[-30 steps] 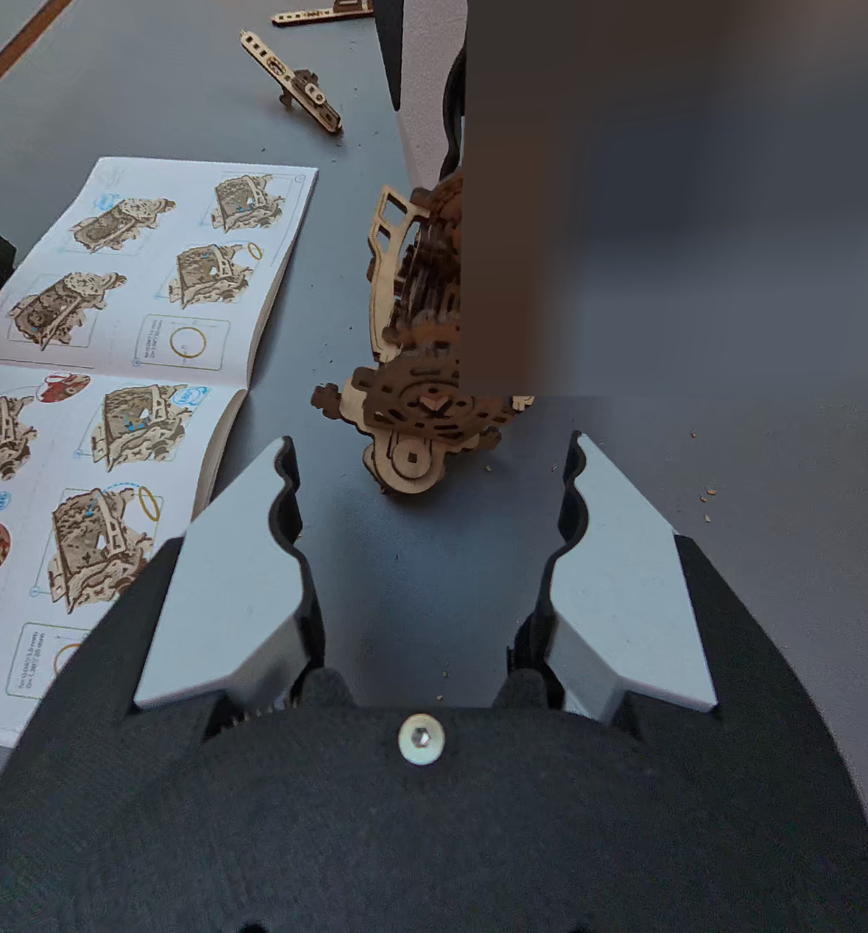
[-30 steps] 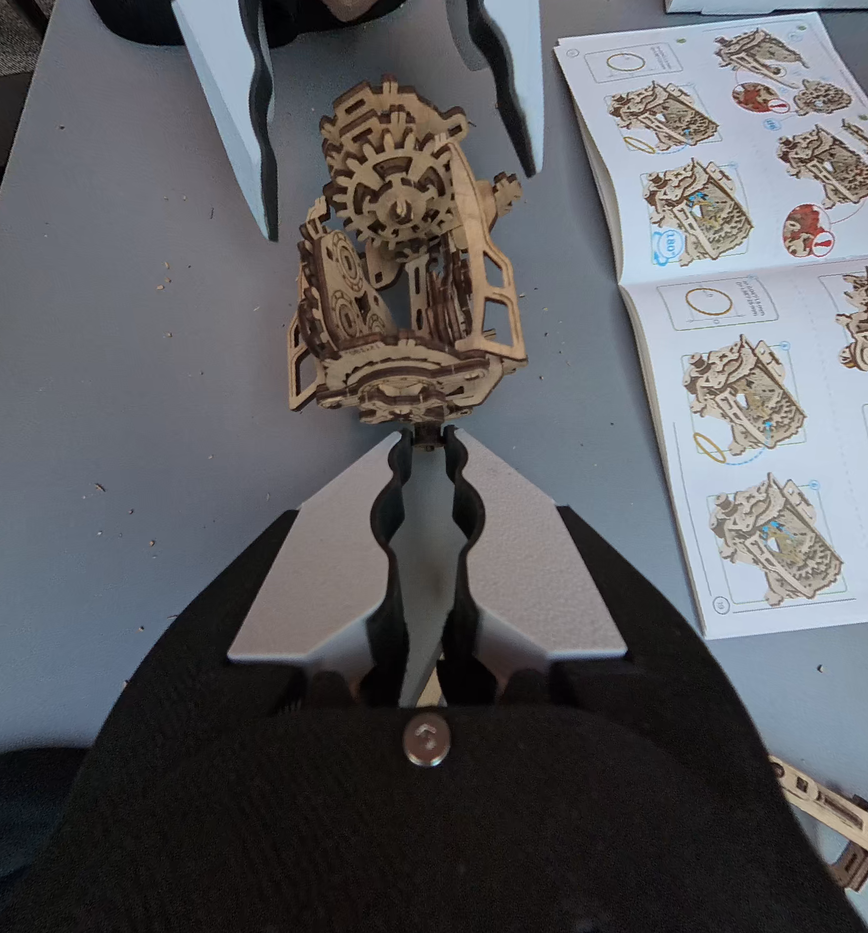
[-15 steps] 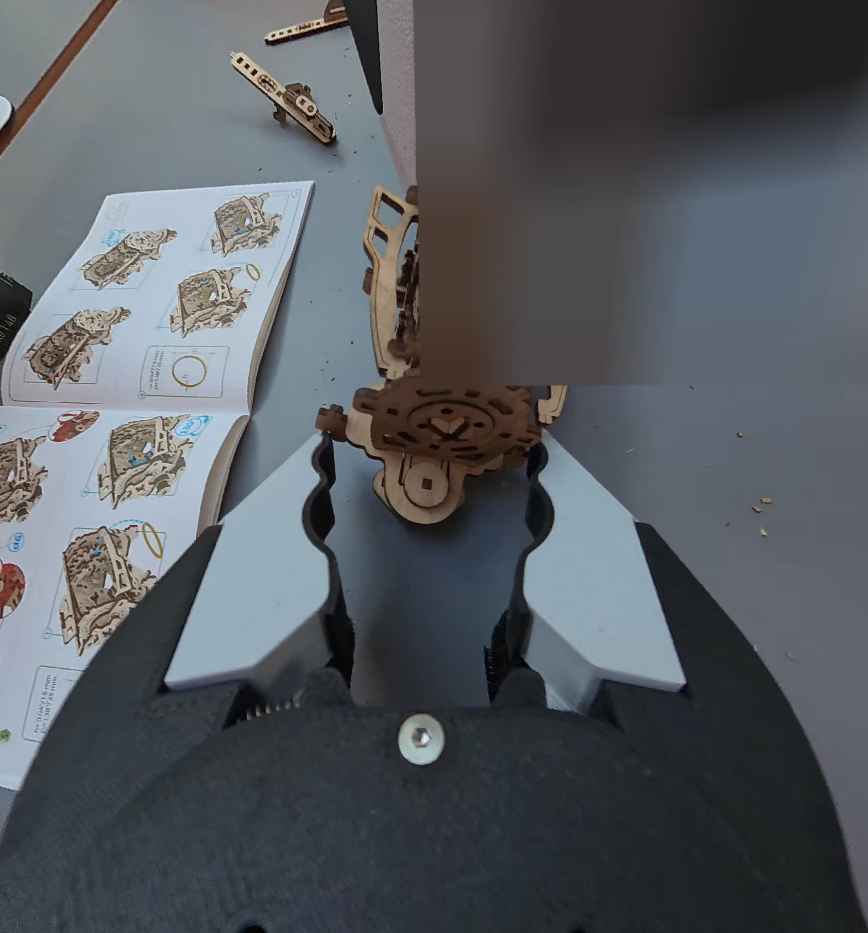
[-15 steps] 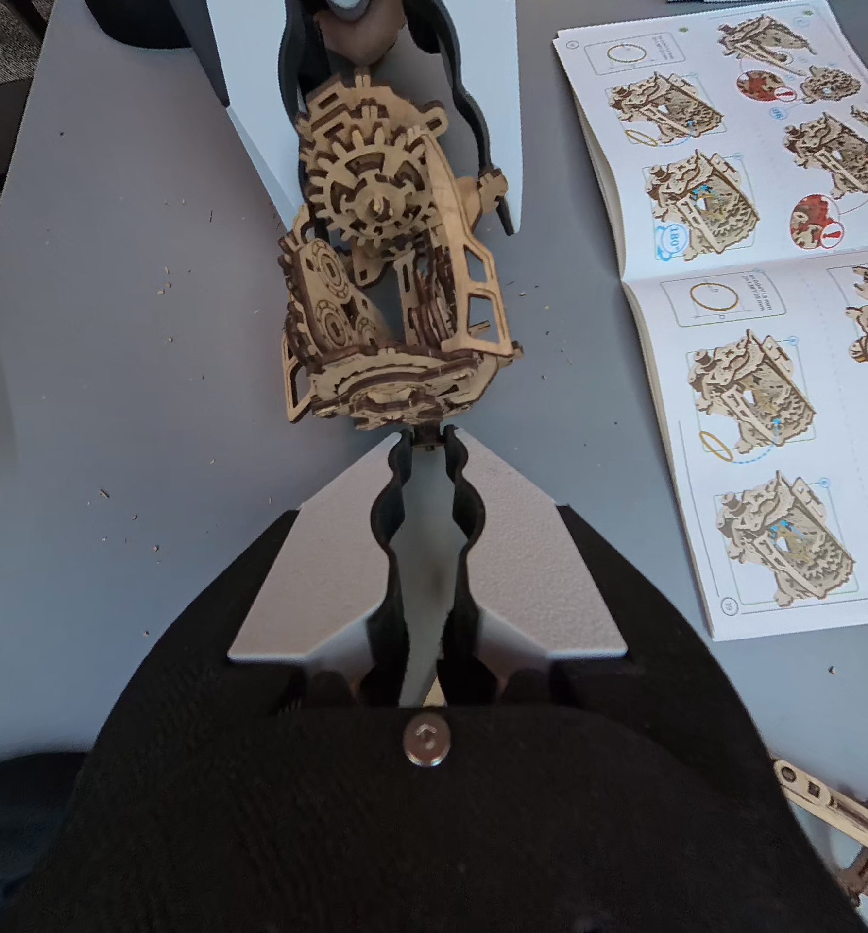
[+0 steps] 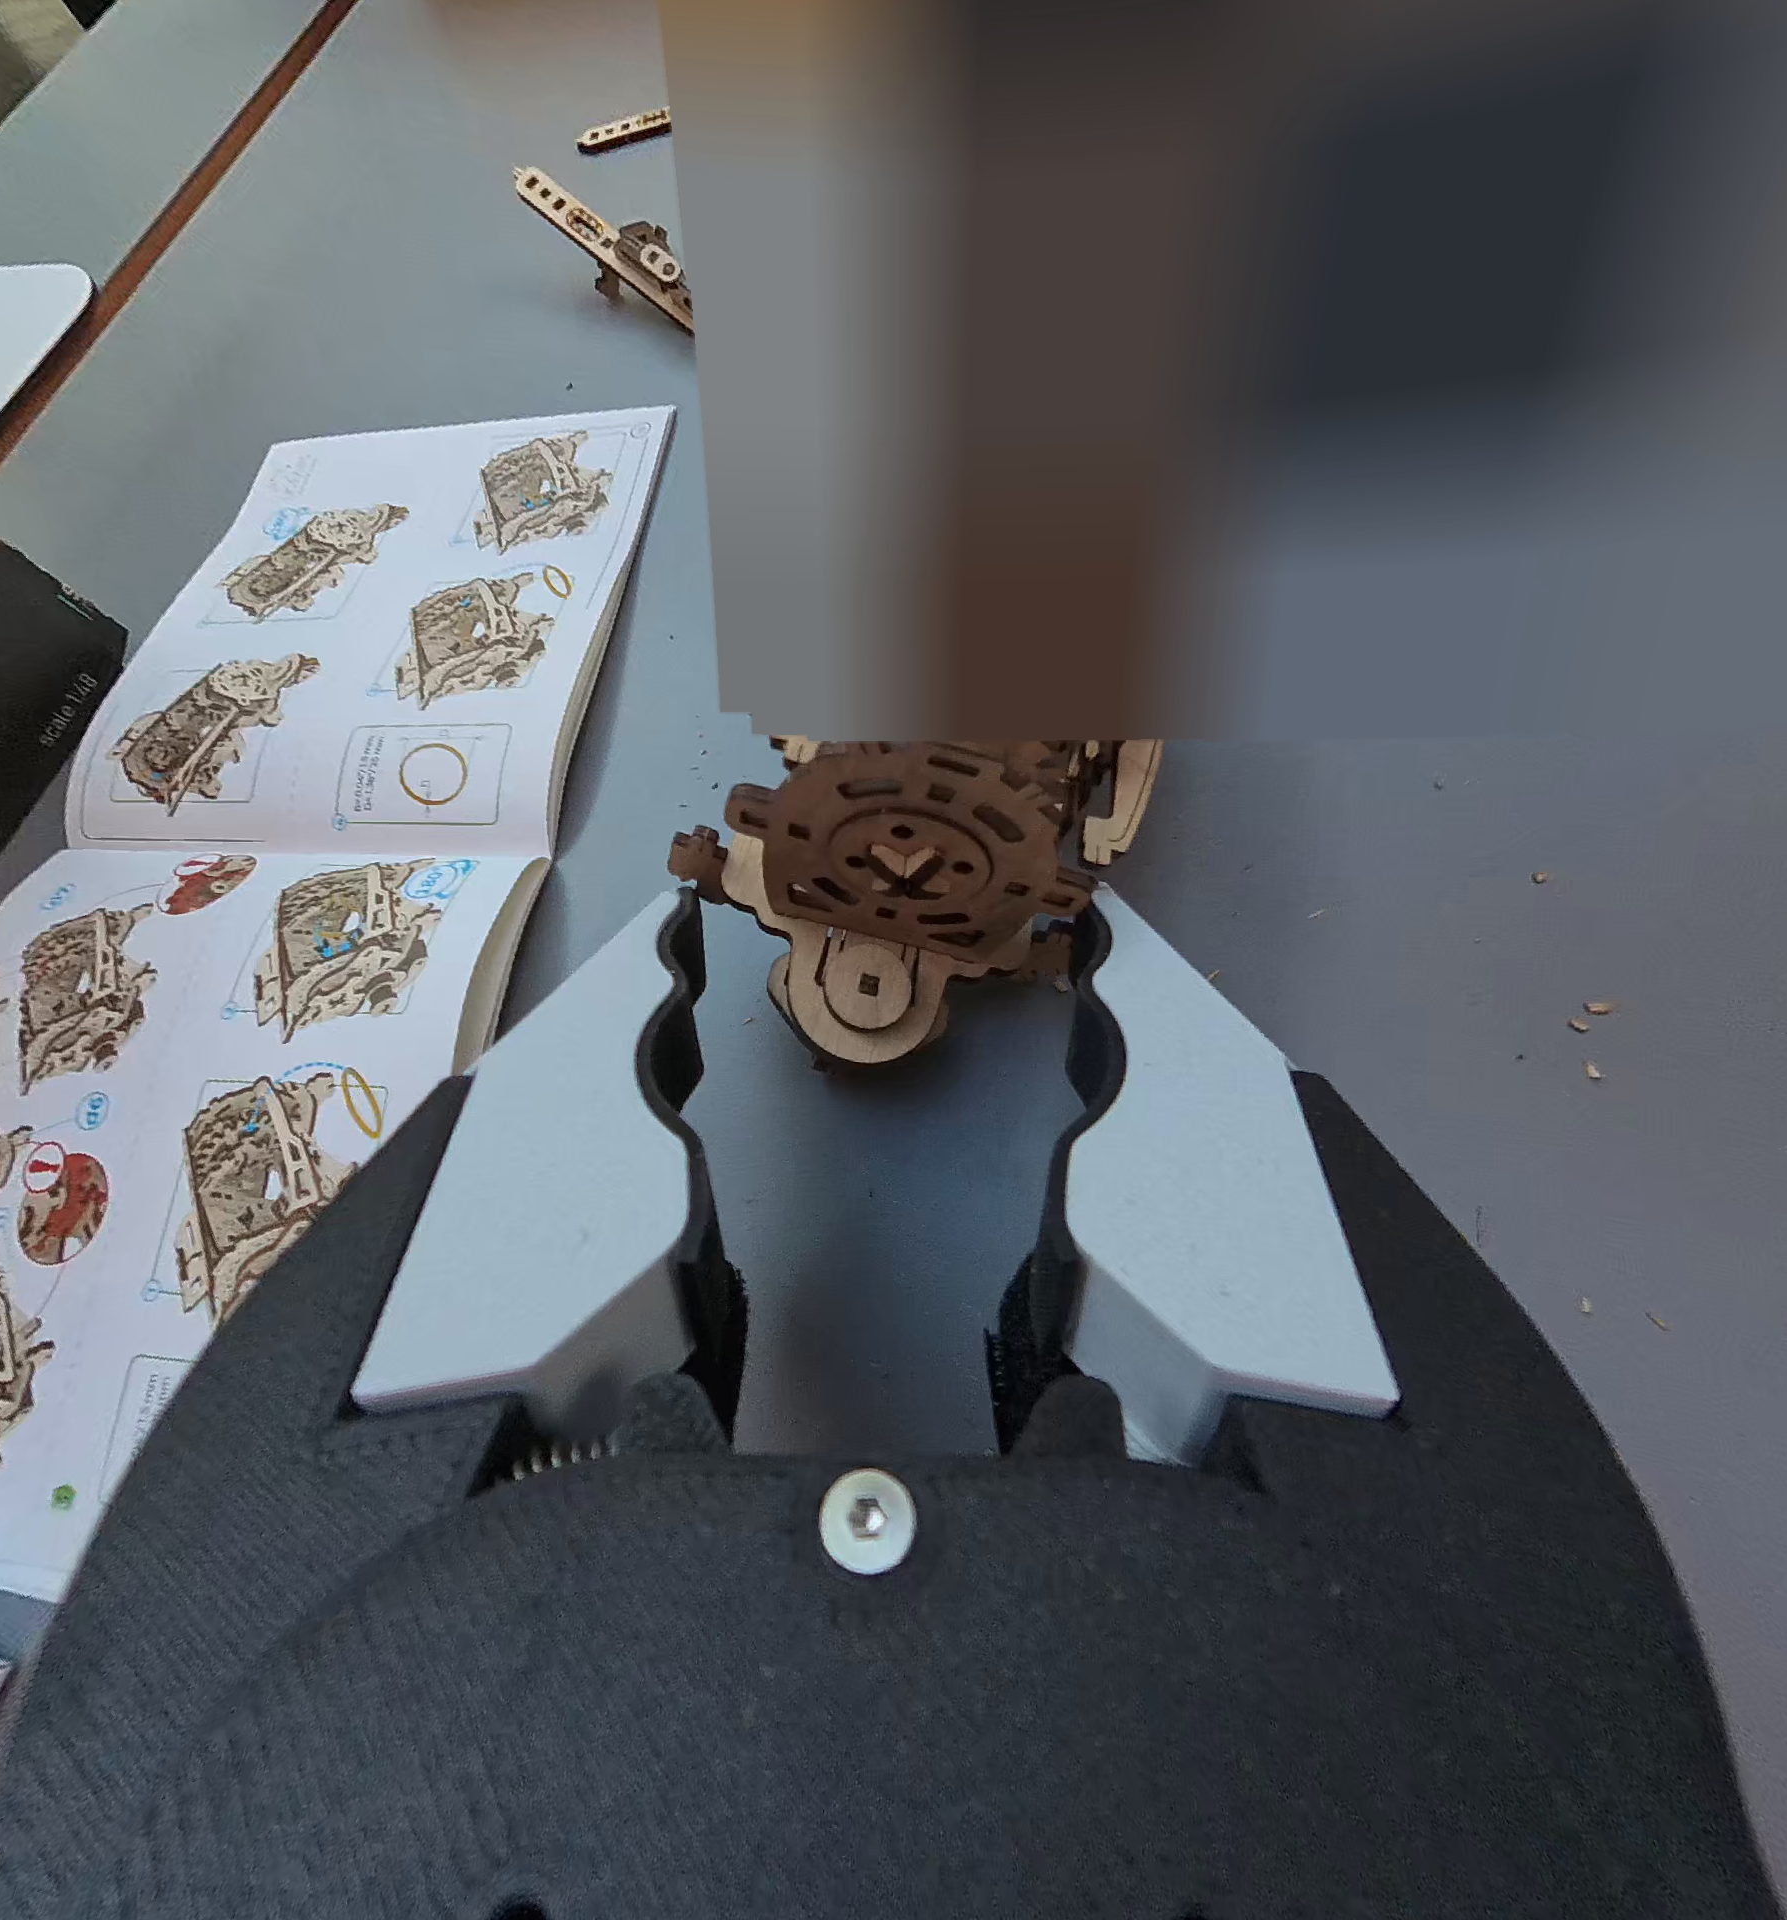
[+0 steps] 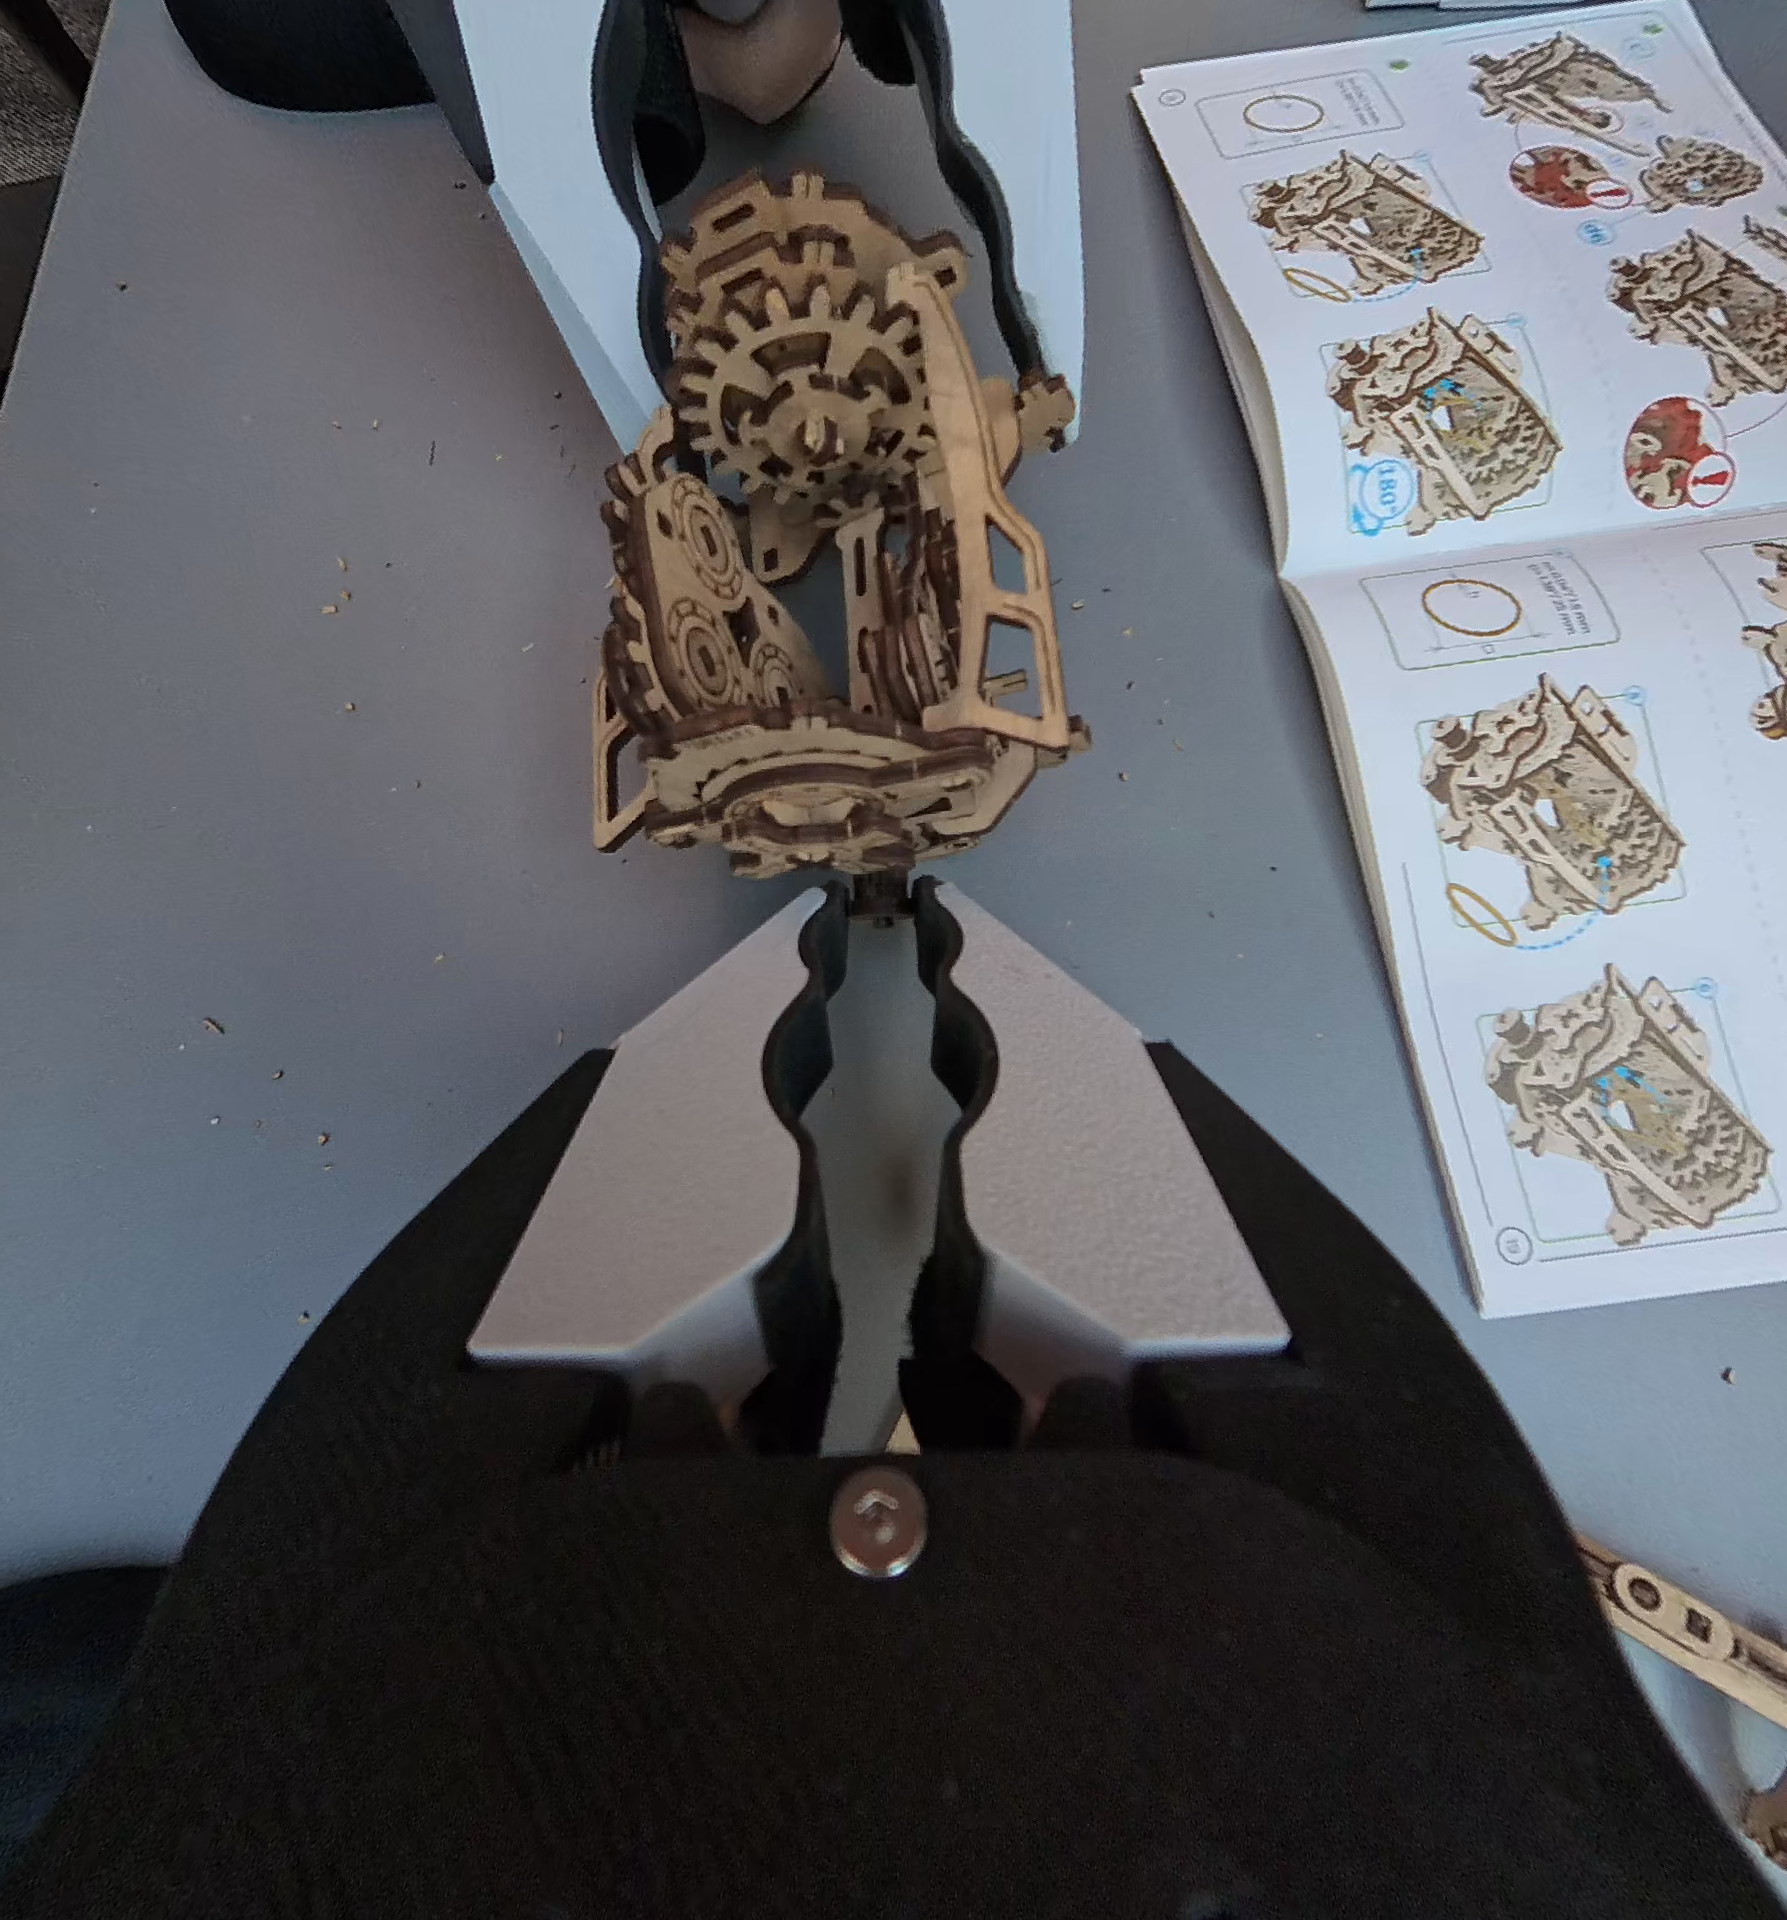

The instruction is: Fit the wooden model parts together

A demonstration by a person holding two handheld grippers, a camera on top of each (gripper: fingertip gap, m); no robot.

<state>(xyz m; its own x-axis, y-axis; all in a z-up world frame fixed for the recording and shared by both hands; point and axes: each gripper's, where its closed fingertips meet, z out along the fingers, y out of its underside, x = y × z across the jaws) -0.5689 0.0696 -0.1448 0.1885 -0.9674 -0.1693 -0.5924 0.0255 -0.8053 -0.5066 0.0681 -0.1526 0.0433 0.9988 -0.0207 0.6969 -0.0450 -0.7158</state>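
Note:
A wooden gear model (image 6: 837, 790) is held above the grey table between both grippers. My right gripper (image 6: 873, 899) is shut on a small peg at the model's near end. In the right wrist view, my left gripper (image 6: 842, 384) grips the far end, with one finger on each side by the big gear. In the left wrist view, my left gripper (image 5: 887, 909) has its fingertips pressed against both sides of the model's round end plate (image 5: 899, 862). A blurred patch hides the rest of the model there.
An open instruction booklet (image 5: 349, 727) lies left of the model and shows in the right wrist view (image 6: 1543, 727) too. Loose wooden strip parts (image 5: 608, 239) lie beyond it; another (image 6: 1720, 1662) lies near my right gripper. A black box (image 5: 6, 707) sits at far left. Wood crumbs dot the table. There is about 8 centimetres between the tips of the two grippers.
My left gripper has moved forward to the model's far end and narrowed from wide open until its fingers clamp the end plate. My right gripper has kept its hold on the peg.

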